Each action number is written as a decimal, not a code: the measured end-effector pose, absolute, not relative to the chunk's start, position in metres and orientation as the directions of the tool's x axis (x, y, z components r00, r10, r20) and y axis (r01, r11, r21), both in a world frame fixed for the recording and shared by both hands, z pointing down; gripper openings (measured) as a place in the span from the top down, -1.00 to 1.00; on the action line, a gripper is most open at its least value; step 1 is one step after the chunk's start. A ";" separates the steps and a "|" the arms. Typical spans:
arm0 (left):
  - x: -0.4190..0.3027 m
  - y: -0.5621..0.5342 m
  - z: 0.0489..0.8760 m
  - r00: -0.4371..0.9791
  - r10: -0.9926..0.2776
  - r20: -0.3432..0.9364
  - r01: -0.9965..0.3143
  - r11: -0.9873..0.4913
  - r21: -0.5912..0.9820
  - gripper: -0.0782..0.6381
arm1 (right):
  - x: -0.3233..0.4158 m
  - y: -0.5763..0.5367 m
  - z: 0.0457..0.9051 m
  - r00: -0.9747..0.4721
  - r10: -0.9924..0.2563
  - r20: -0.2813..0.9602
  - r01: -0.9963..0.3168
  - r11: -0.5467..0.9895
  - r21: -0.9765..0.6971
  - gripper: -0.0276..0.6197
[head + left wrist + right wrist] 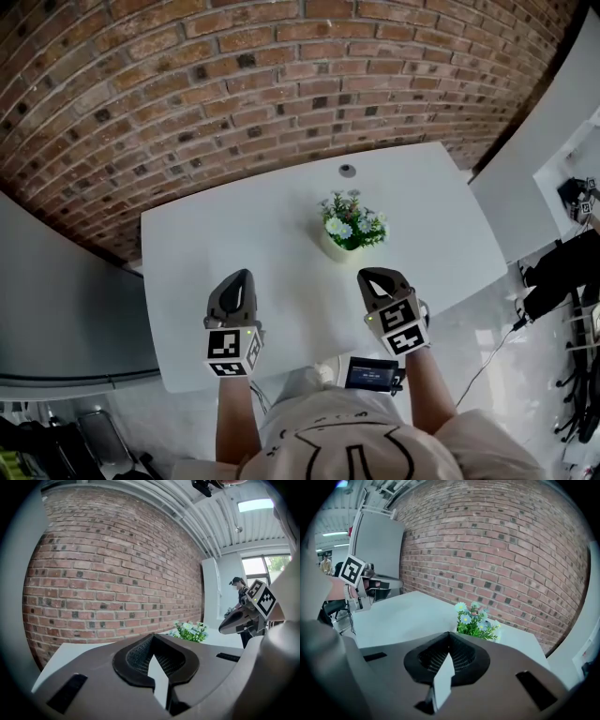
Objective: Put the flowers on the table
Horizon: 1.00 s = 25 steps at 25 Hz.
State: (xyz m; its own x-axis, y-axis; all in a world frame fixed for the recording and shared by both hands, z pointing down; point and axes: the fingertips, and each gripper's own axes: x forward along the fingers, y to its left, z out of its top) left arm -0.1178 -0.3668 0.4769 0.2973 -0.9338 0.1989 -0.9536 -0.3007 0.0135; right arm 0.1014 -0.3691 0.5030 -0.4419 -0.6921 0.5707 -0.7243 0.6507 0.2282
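**Flowers down, both grippers empty**

My right gripper (450, 638) is closed all the way. Its two dark grey jaws meet at the tips with nothing caught between them, only a sliver of tabletop showing through the gap lower down. My left gripper (153, 638) is the same: jaws together, holding nothing. In the head view, both hang side by side over the near part of the table, left (243, 276) and right (367, 277), pointing away from me toward the wall.

Just beyond the right gripper's tips, and clear of them, is the small bunch of white and pale-blue flowers (351, 223) with green leaves. It stands upright in its pale round pot (337, 249). The pot sits on the flat white rectangular table (225, 234), a little right of centre and well in from every edge. Neither gripper touches it.

Further back on the tabletop is a small round grey disc (348, 171), and behind the table rises the red brick wall (281, 75).

I judge the task done. The flowers are on the table, steady and released, and I see nothing left to carry. At most, I could draw both grippers back toward me.
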 end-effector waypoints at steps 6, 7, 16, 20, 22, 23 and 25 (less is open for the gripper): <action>-0.109 -0.346 0.453 0.309 -0.939 0.153 -0.949 -0.315 -0.018 0.75 | 0.113 -0.351 0.476 -0.431 -0.761 0.485 -0.757 0.598 0.265 0.86; -0.108 -0.343 0.449 0.308 -0.940 0.143 -0.949 -0.314 -0.021 0.75 | 0.115 -0.348 0.471 -0.429 -0.772 0.469 -0.766 0.586 0.265 0.86; -0.112 -0.333 0.421 0.288 -0.956 0.059 -0.956 -0.291 -0.035 0.75 | 0.126 -0.336 0.421 -0.431 -0.860 0.274 -0.820 0.500 0.279 0.86; -0.115 -0.337 0.410 0.279 -0.960 0.029 -0.959 -0.280 -0.042 0.75 | 0.128 -0.339 0.404 -0.435 -0.872 0.222 -0.834 0.484 0.266 0.86; -0.116 -0.340 0.404 0.279 -0.960 0.015 -0.959 -0.280 -0.048 0.75 | 0.129 -0.342 0.399 -0.437 -0.877 0.200 -0.844 0.477 0.246 0.86; -0.116 -0.342 0.401 0.282 -0.959 0.010 -0.958 -0.282 -0.051 0.75 | 0.129 -0.344 0.397 -0.438 -0.879 0.190 -0.849 0.474 0.233 0.86; -0.116 -0.345 0.396 0.287 -0.958 -0.003 -0.956 -0.287 -0.057 0.75 | 0.129 -0.346 0.395 -0.439 -0.882 0.174 -0.857 0.469 0.215 0.86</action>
